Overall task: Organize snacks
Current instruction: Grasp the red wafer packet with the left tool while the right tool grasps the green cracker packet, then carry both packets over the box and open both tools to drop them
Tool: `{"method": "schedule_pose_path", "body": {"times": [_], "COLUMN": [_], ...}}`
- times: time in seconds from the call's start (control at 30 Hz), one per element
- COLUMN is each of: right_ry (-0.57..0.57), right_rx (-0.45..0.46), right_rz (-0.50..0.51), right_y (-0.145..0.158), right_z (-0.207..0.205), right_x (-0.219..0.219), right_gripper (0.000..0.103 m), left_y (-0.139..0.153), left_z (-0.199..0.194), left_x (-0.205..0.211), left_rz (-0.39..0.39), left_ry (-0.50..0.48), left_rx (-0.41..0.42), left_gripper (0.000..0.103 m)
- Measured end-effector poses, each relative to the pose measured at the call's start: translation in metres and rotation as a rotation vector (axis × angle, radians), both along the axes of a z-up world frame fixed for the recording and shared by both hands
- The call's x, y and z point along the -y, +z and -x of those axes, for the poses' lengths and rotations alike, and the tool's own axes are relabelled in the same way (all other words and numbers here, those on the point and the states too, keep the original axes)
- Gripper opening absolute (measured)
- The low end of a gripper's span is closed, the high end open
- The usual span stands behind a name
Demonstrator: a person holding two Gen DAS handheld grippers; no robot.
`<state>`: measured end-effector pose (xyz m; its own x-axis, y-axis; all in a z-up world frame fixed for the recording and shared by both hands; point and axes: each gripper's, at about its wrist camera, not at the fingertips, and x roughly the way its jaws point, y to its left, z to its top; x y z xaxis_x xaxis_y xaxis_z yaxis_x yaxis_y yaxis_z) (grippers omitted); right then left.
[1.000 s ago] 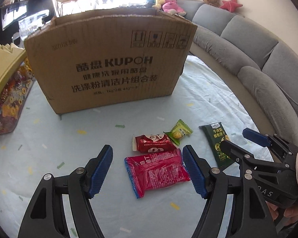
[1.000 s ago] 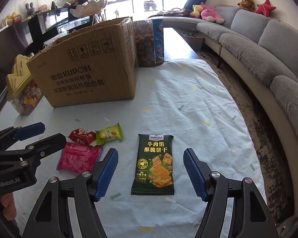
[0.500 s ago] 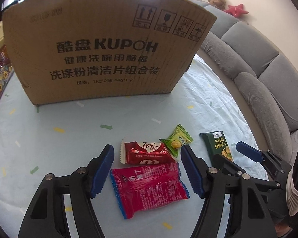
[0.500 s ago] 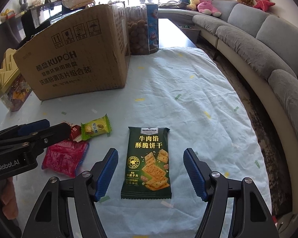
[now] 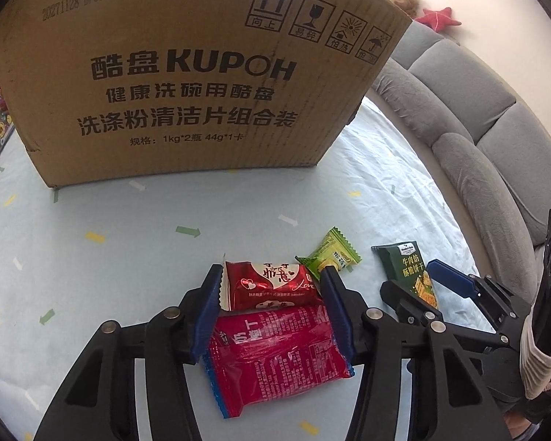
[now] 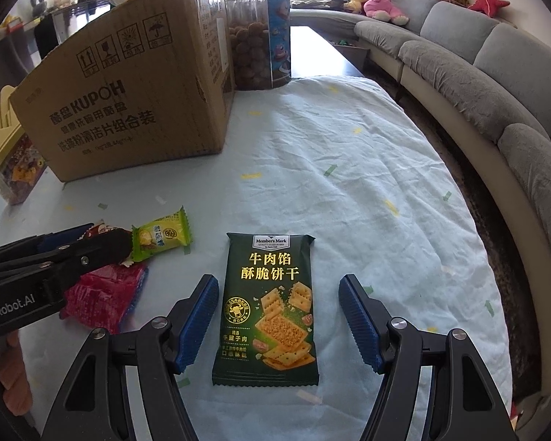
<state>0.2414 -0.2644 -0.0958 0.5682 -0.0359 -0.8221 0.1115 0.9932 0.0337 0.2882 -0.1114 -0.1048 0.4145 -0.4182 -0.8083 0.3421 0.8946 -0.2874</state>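
Snacks lie on the pale blue tablecloth (image 6: 349, 183) before the cardboard box (image 5: 187, 84). The left gripper (image 5: 270, 294) has its blue pads pressed against both ends of a dark red wrapped snack (image 5: 270, 286) with heart print; just below it lies a bright red packet (image 5: 275, 356), and a small green candy (image 5: 328, 257) sits beside its right finger. The right gripper (image 6: 277, 316) stands spread wide (touching nothing) around a dark green cracker packet (image 6: 270, 305), flat and printed with gold characters. Only the right wrist view shows the jar of brown balls (image 6: 249, 55) behind the box and the sofa's plush toys (image 6: 382, 5).
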Motion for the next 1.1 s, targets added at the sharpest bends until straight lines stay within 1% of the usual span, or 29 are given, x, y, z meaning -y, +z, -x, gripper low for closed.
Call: {"method": "schedule_pose_path", "body": {"times": [0.13,0.2,0.27,0.3,0.4,0.47,0.53,0.63,0.8,0.9,1.1], "right_ry": [0.001,0.012,0.015,0.016,0.016,0.018,0.016,0.016,0.025,0.025,0.038], "right_rx": [0.010,0.018,0.023,0.024,0.028,0.030,0.031,0.033,0.047,0.063,0.103], "right_rz": [0.023,0.026,0.026,0.025,0.024,0.025,0.016,-0.007,-0.018,-0.018,-0.021], "right_y": [-0.001,-0.002,-0.001,-0.001,-0.001,-0.001,0.000,0.001,0.006,0.012,0.030], "right_z": [-0.002,-0.003,-0.002,-0.001,-0.001,0.000,0.001,0.002,0.005,0.008,0.014], "right_x": [-0.004,-0.006,-0.008,-0.008,-0.009,-0.009,-0.009,-0.007,-0.009,-0.009,-0.014], "right_gripper": [0.066,0.059,0.055,0.051,0.046,0.046,0.046,0.046,0.045,0.045,0.045], "left_y": [-0.001,-0.002,-0.002,-0.002,-0.002,-0.002,-0.001,-0.002,0.002,0.004,0.022], "left_z": [0.006,0.009,0.009,0.011,0.010,0.009,0.009,0.009,0.011,0.013,0.023], "left_x": [0.000,-0.002,-0.002,-0.002,0.000,0.001,0.002,0.000,-0.004,-0.009,-0.015], "left_rz": [-0.001,-0.002,-0.003,-0.004,-0.017,-0.021,-0.035,-0.023,-0.025,-0.011,-0.013], "left_ry": [0.000,0.000,0.000,0.001,0.002,0.003,0.003,0.005,0.013,0.028,0.043], "left_rx": [-0.001,0.002,0.004,0.007,0.013,0.020,0.027,0.024,0.026,0.030,0.095], "left_gripper": [0.051,0.051,0.051,0.051,0.052,0.051,0.046,0.041,0.040,0.040,0.040]}}
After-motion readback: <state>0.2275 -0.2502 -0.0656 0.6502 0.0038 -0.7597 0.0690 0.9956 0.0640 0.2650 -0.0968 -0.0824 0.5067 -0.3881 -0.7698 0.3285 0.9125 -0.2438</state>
